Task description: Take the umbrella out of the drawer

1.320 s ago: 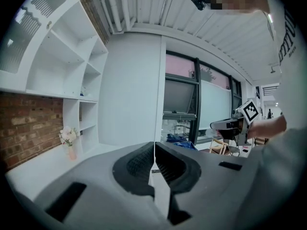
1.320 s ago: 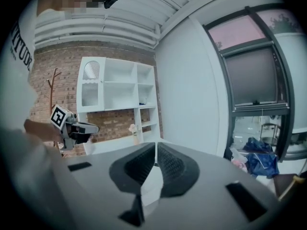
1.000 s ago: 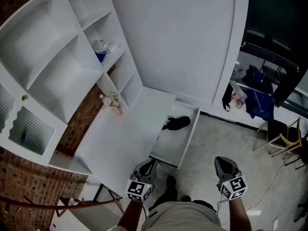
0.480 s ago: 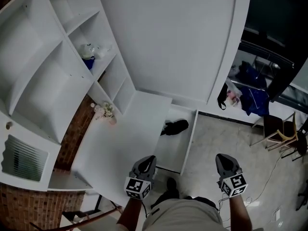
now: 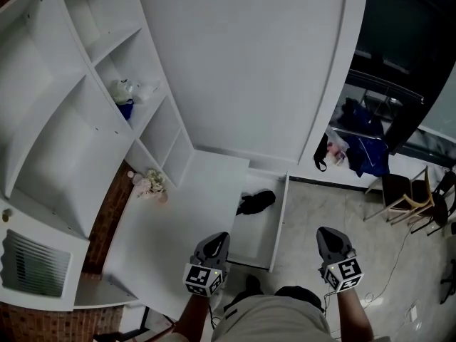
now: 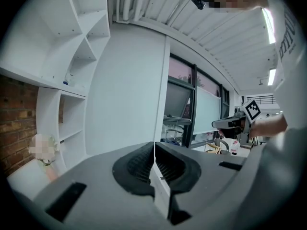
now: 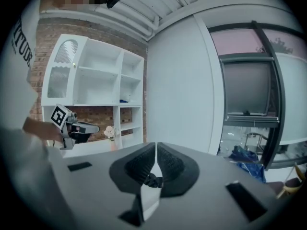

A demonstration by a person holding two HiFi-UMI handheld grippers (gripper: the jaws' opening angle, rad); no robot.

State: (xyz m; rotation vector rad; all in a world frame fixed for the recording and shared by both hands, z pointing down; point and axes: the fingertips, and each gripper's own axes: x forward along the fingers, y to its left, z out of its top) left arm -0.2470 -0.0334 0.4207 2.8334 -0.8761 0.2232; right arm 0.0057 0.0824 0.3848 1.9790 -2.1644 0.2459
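From the head view, the white drawer (image 5: 279,219) stands pulled out at the foot of a tall white panel, and the black umbrella (image 5: 256,201) lies inside it towards the back, folded up. To the left of the drawer runs a white tabletop (image 5: 178,226) with a small bunch of flowers (image 5: 147,184) on it, under open white shelves (image 5: 107,77). The left gripper (image 5: 217,238) hangs over the near edge of the tabletop, just beside the drawer's front corner, and the right gripper (image 5: 329,235) hangs over the floor, well apart from the umbrella. In the left gripper view, the left gripper (image 6: 154,147) has its jaws pressed together with nothing between them, pointing at the white panel; the right gripper (image 6: 229,123) shows off to the side. In the right gripper view, the right gripper (image 7: 156,148) has its jaws together at the tips and pinches nothing; a small dark shape (image 7: 152,180) shows low in the slit, too small to tell.
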